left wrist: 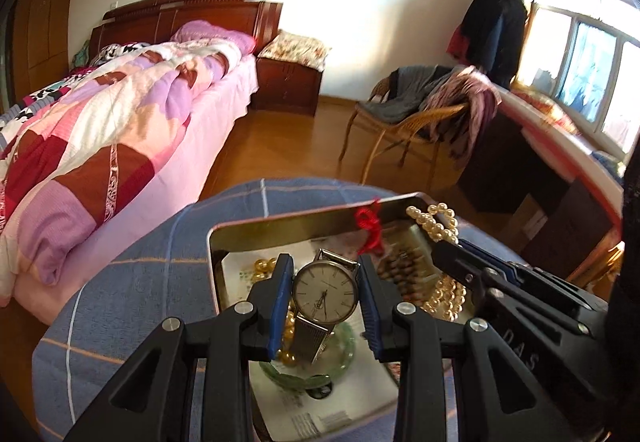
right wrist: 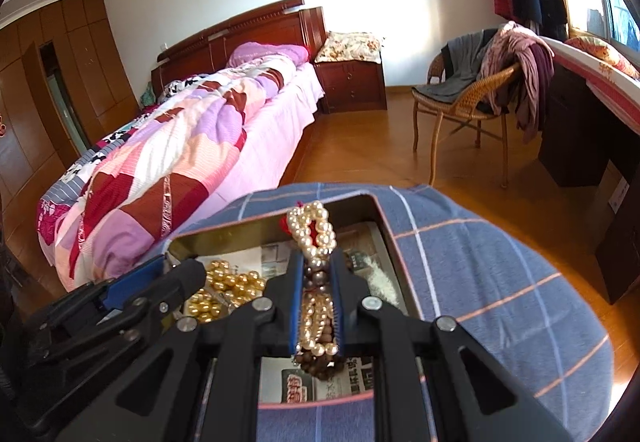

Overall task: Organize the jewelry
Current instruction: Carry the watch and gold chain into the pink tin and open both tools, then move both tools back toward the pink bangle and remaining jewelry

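We find the watch (left wrist: pixel 325 292) clamped by its case in the left gripper (left wrist: pixel 326 296) above the open tin (left wrist: pixel 280 224); the right gripper (right wrist: pixel 316 296) pinches pearl strands (right wrist: pixel 314 232) tightly, both poised for sorting into it

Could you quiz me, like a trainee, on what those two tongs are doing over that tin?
1. True or false: the left tongs hold a wristwatch by its case.
2. What do the right tongs grip? A) a green bangle B) a cream pearl strand C) a red cord
3. Fill in: the open metal tin sits on a blue ____ cloth.

Key:
1. True; both blue pads touch the case.
2. B, the pearl strand, looped above and below the pads. The green bangle lies in the tin; the red cord hangs at its rim.
3. Checked.
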Demonstrator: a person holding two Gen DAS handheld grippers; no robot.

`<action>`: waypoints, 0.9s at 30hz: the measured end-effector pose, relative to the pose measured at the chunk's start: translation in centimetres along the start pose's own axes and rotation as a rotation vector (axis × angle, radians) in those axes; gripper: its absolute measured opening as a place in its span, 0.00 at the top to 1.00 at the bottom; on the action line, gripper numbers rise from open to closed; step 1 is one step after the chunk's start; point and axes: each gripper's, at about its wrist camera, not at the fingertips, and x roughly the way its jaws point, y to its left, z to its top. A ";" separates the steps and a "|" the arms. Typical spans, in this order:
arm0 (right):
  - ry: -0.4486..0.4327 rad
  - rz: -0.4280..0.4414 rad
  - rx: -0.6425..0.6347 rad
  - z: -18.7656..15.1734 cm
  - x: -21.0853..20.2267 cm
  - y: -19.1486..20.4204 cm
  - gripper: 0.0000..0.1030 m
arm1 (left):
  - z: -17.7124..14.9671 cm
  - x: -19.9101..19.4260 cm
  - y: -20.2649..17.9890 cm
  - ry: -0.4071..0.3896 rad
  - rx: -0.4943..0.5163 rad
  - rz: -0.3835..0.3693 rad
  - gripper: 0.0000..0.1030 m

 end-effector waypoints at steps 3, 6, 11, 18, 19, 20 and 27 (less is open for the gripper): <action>0.018 0.024 0.009 -0.5 1.0 -0.5 0.84 | -0.1 0.9 -0.1 0.022 0.009 0.027 0.68; 0.037 0.079 0.040 -0.6 1.3 -1.1 0.75 | -0.3 1.6 -0.4 0.031 0.035 0.089 0.68; -0.029 0.073 0.074 -0.1 -0.4 -1.7 0.59 | -0.2 1.9 0.2 0.055 0.023 0.151 0.36; -0.065 0.070 0.100 -0.1 -2.8 -1.6 0.46 | 0.0 -1.0 -0.5 0.022 0.050 0.186 0.29; -0.068 0.062 0.100 -0.3 -3.2 -1.5 0.42 | -0.1 -1.2 -0.5 0.026 0.048 0.190 0.29; -0.069 0.057 0.099 -0.5 -3.5 -1.4 0.40 | -0.2 -1.5 -0.5 0.030 0.046 0.193 0.29; -0.041 0.027 0.088 -2.6 -6.1 -1.1 0.39 | -2.3 -4.6 -0.2 0.036 0.046 0.248 0.29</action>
